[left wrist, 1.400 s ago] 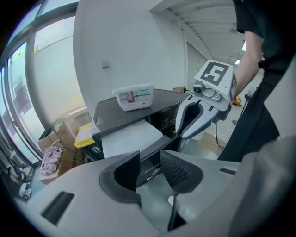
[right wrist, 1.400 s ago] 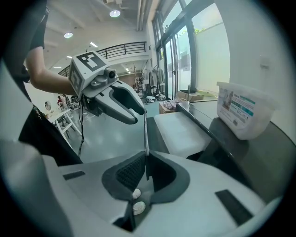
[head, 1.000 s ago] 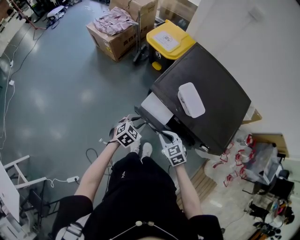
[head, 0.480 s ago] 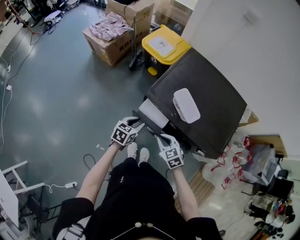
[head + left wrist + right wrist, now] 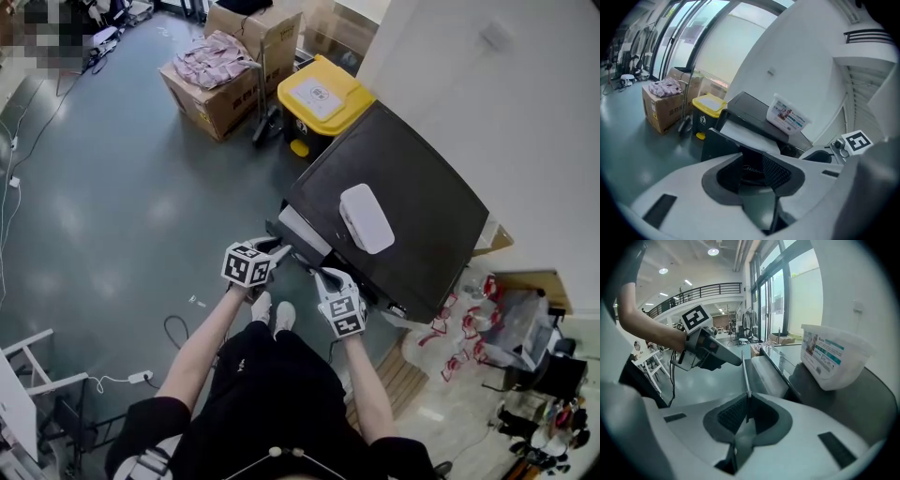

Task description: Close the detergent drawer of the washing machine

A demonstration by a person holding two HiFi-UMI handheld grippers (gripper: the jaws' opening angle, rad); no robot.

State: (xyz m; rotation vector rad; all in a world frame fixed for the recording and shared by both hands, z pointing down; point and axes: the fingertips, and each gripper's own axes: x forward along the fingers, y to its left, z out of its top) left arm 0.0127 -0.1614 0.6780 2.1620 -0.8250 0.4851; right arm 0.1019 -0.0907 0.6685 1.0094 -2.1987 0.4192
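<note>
While the drawer (image 5: pixel 302 228) stands pulled out at a front corner of the washer (image 5: pixel 412 187), its dark front panel faces the person.
Left gripper (image 5: pixel 752 161): jaws wide apart, just now closing a little, panel face between them, pads not pressing.
Right gripper (image 5: pixel 746 404): jaws nearly together, pinched on the panel's thin edge.
Tub (image 5: pixel 366 217): white, lying on washer top.

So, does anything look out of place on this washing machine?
Yes: the detergent drawer stands pulled out from the front of the washing machine, not flush with it. The white box on top sits flat.
</note>
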